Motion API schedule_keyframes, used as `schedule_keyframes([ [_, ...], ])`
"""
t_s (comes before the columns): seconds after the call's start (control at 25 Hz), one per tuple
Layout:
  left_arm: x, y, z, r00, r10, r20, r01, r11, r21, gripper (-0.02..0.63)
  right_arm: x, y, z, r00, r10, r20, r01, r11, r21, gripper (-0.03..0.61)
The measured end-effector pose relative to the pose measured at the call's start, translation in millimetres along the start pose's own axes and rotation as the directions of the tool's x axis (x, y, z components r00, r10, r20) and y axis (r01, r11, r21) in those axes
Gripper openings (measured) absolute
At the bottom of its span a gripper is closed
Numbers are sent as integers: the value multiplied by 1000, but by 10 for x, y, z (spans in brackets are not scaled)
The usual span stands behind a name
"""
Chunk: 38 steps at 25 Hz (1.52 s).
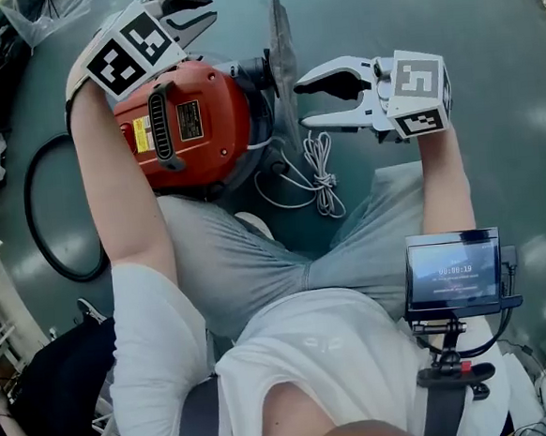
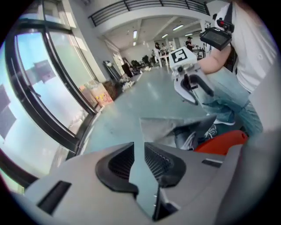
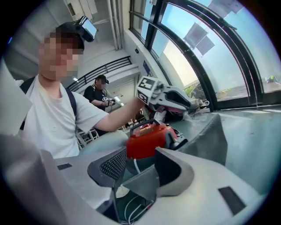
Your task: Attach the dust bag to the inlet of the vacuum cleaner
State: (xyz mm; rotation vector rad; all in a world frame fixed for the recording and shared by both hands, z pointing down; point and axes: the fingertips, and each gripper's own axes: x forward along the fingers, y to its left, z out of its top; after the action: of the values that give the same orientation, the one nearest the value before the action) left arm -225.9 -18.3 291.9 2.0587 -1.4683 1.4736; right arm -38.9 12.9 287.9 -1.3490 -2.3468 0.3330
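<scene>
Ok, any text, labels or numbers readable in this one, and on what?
Nothing can be quoted with certainty.
Chest monitor: a row of timer-like digits, too blurred to quote.
Red vacuum cleaner: a yellow label and a dark plate, print too small to read.
Left gripper and right gripper: their cubes carry square marker patterns only, no words.

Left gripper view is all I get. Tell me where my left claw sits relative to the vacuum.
Observer: Left claw points past the far side of the red vacuum cleaner.
Operator: Report the right claw.
Observer: Right claw stands wide open, its tips close beside the upright grey dust bag.
Operator: Name what lies near it.
Observer: A bundled white cord lies on the floor, on the person's side of that claw.
</scene>
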Motion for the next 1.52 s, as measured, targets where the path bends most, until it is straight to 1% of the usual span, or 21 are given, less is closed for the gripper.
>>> schedule_keyframes([
  [0.08,-236,93,304,983,130,132,-127,992,-27,61,-93,-129,64,998,-42,43,42,999,0,202],
  [0.12,-390,123,486,955,201,219,-191,979,-68,61,-171,-151,196,992,-57,111,58,998,-12,202],
  [0.16,-564,149,678,908,278,314,-250,960,-127,61,-272,-155,387,975,-71,210,79,996,-32,202],
  [0.2,-746,178,858,842,360,402,-301,932,-203,60,-392,-160,602,942,-87,324,110,993,-52,201],
  [0.28,-1043,223,1104,688,507,519,-345,858,-380,58,-625,-243,977,848,-132,514,188,980,-60,201],
  [0.32,-1112,215,1164,628,556,544,-336,824,-456,58,-708,-326,1118,803,-166,572,233,971,-47,201],
  [0.36,-1122,188,1196,589,590,552,-323,798,-509,58,-760,-420,1236,766,-204,610,281,959,-31,201],
  [0.4,-1095,151,1216,567,614,549,-318,778,-542,58,-784,-500,1340,734,-239,635,325,946,-19,201],
  [0.48,-1029,88,1261,536,644,545,-320,753,-575,58,-771,-568,1520,698,-279,660,387,922,-19,201],
  [0.56,-1013,48,1306,514,653,556,-277,740,-613,6,-701,-541,1602,698,-313,645,454,889,-60,201],
  [0.64,-1041,35,1324,475,662,580,-217,727,-652,6,-646,-508,1575,688,-376,621,561,819,-125,201],
  [0.68,-1050,27,1317,458,669,585,-198,719,-666,6,-646,-490,1550,667,-407,624,610,780,-143,201],
  [0.8,-1009,-74,1316,454,658,601,-210,734,-645,6,-722,-384,1502,597,-447,667,695,703,-151,199],
  [0.88,-1018,-125,1318,455,662,595,-258,738,-624,6,-737,-319,1509,590,-439,678,713,677,-182,199],
  [1.0,-1053,-165,1318,441,683,582,-272,720,-639,6,-752,-300,1463,577,-445,684,732,654,-192,180],
  [1.08,-979,-252,1355,444,677,587,-266,725,-635,6,-828,-310,1364,544,-473,693,752,641,-153,39],
  [1.16,-825,-366,1409,441,669,598,-267,734,-625,6,-933,-339,1262,512,-509,693,771,628,-108,33],
  [1.32,-449,-573,1621,404,651,643,-245,754,-609,6,-1075,-356,1023,485,-571,662,809,581,-91,8],
  [1.4,-305,-639,1738,361,649,670,-249,759,-601,6,-1135,-372,867,475,-601,642,830,549,-100,8],
  [1.48,-102,-713,1768,315,668,674,-210,742,-636,6,-1246,-409,619,479,-639,602,845,521,-120,8],
  [1.52,34,-759,1734,315,681,661,-183,727,-662,6,-1309,-434,480,480,-661,577,850,513,-119,8],
])
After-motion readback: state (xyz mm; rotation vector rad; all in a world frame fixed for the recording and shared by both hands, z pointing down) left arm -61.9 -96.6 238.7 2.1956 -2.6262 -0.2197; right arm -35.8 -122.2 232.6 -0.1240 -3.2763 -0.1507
